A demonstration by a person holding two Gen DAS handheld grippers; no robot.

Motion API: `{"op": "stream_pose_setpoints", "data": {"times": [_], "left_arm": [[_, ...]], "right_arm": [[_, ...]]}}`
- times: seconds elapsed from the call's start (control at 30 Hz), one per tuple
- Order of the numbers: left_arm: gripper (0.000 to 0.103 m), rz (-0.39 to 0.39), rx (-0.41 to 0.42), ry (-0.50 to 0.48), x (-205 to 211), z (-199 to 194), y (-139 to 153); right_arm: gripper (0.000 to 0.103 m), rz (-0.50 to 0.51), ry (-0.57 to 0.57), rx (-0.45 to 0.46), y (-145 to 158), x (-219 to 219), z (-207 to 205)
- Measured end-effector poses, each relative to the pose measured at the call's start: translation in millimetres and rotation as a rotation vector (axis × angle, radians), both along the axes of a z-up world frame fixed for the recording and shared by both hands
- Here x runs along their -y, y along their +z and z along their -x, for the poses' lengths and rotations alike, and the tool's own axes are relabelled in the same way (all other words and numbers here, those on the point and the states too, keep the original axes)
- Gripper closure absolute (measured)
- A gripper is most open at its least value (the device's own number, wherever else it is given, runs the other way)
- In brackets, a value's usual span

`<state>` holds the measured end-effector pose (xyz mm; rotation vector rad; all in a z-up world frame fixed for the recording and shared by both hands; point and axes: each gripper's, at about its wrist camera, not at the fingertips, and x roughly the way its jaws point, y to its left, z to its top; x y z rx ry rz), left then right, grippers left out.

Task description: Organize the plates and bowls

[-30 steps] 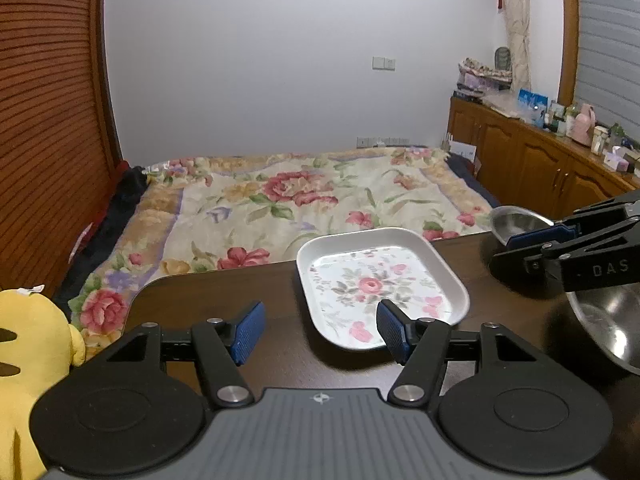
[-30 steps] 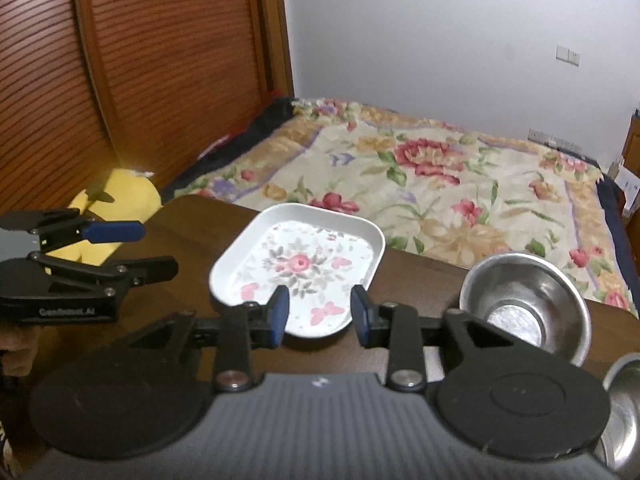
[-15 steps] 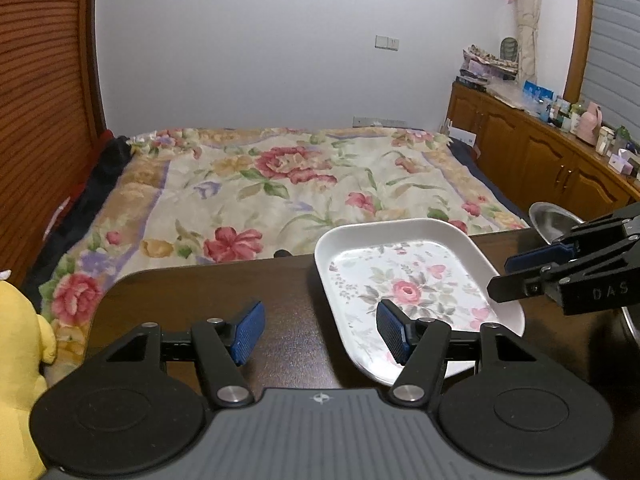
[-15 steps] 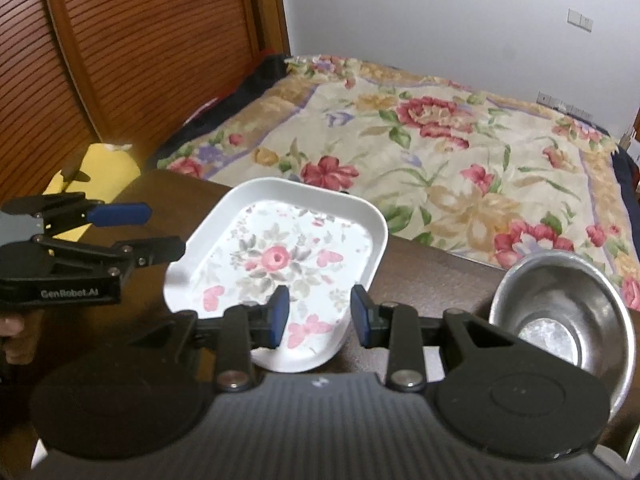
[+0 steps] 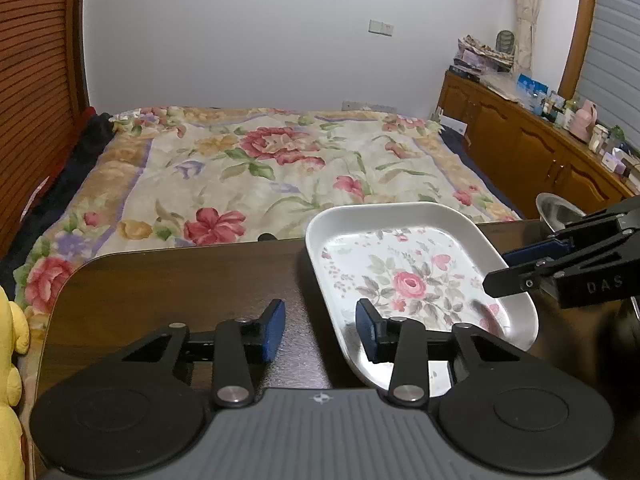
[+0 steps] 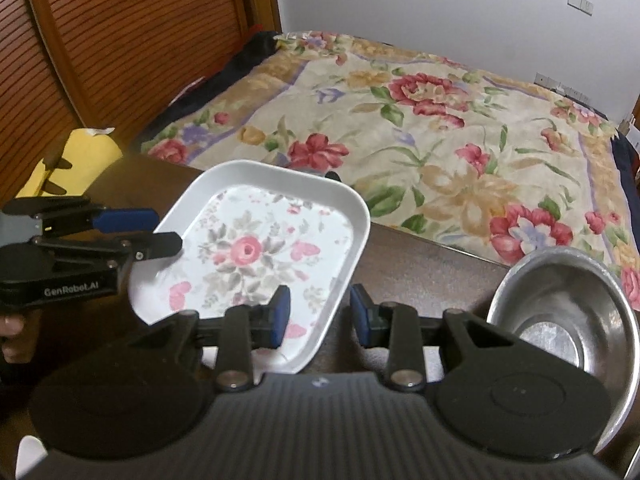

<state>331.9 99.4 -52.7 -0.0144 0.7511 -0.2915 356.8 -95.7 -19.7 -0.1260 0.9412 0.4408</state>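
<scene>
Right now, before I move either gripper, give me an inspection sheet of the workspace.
Surface: dark wooden table, bare on its left part.
Job's things: floral tray plate at centre; steel bowl to its right, upright, apart from the plate.
Clutter: nothing seen on the table.
Grippers: left gripper open, straddling the plate's left rim; right gripper open, straddling the right rim.
Cables: nothing seen.
Surroundings: floral bed beyond the table; yellow plush toy left; wooden cabinet right.

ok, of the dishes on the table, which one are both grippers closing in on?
The white floral plate: the left gripper straddles its left rim, the right gripper its right rim. The steel bowl sits off to the right, untouched.
</scene>
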Motion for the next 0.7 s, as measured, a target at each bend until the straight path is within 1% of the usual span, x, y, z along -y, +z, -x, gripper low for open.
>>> {"op": "stream_pose_setpoints", "data": {"times": [0.03, 0.07, 0.17, 0.2, 0.27, 0.3, 0.33, 0.53, 0.7], "left_arm": [[0.070, 0.000, -0.003, -0.002, 0, 0, 0], [0.073, 0.000, -0.006, -0.005, 1, 0, -1], [0.081, -0.002, -0.005, -0.011, 2, 1, -2], [0.082, -0.001, -0.005, -0.012, 2, 1, -1], [0.088, 0.005, -0.008, -0.017, 3, 1, -1], [0.090, 0.009, -0.012, -0.021, 3, 1, -1], [0.091, 0.015, -0.016, -0.025, 4, 1, -1], [0.092, 0.013, -0.032, -0.021, 5, 7, 1], [0.092, 0.005, -0.025, -0.016, 4, 12, 10]], "right_arm": [[0.074, 0.000, -0.001, -0.005, 0, 0, -1], [0.074, -0.002, 0.001, -0.010, -1, 1, -1], [0.081, -0.002, 0.006, -0.022, -2, 2, -3], [0.082, -0.003, 0.006, -0.027, -3, 3, -3], [0.084, -0.004, 0.004, -0.040, -5, 6, -5], [0.090, -0.008, 0.005, -0.046, -7, 6, -6], [0.091, -0.021, 0.007, -0.055, -7, 8, -7], [0.092, -0.034, 0.005, -0.071, -5, 10, -7], [0.092, -0.063, 0.013, -0.063, 1, 15, 1]]}}
